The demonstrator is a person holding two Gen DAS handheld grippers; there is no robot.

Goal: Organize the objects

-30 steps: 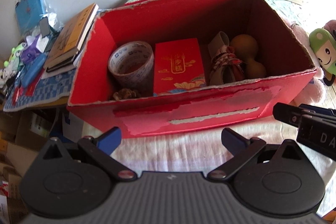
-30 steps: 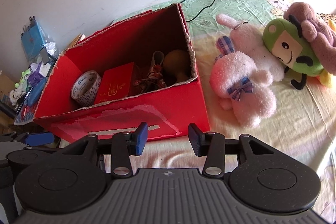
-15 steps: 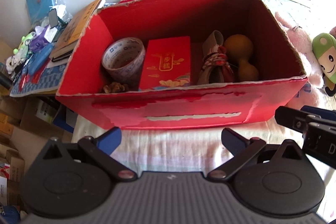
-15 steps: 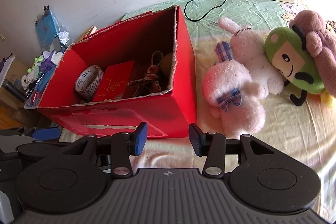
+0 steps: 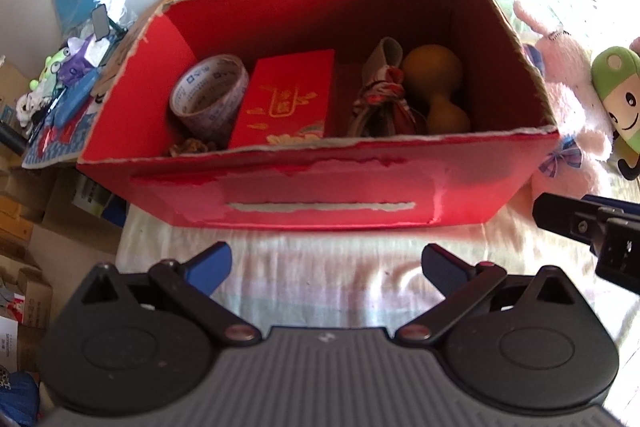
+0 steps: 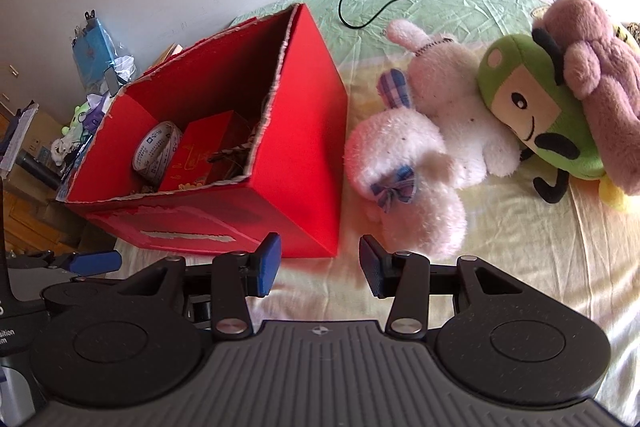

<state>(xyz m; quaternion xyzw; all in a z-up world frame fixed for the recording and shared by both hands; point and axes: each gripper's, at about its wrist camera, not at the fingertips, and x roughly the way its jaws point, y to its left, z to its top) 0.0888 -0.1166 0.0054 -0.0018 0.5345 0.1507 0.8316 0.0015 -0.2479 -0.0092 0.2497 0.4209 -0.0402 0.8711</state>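
So the red box (image 5: 320, 187) sits mid-frame on the bed, with a tape roll (image 5: 208, 95), red envelope (image 5: 286, 103) and gourd (image 5: 438, 87) inside. The pink plush bunny (image 6: 412, 163) lies just right of it. The left gripper (image 5: 326, 263) and right gripper (image 6: 320, 263) are both spread apart, grasping nothing.

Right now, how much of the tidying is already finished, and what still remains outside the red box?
Done: the red box already holds a tape roll, a red packet, a tied cloth bundle and a gourd. In hand: nothing; the left tool and the right tool are both open and empty. Left: the pink plush rabbit and the green plush toy lie on the bed beside the box.
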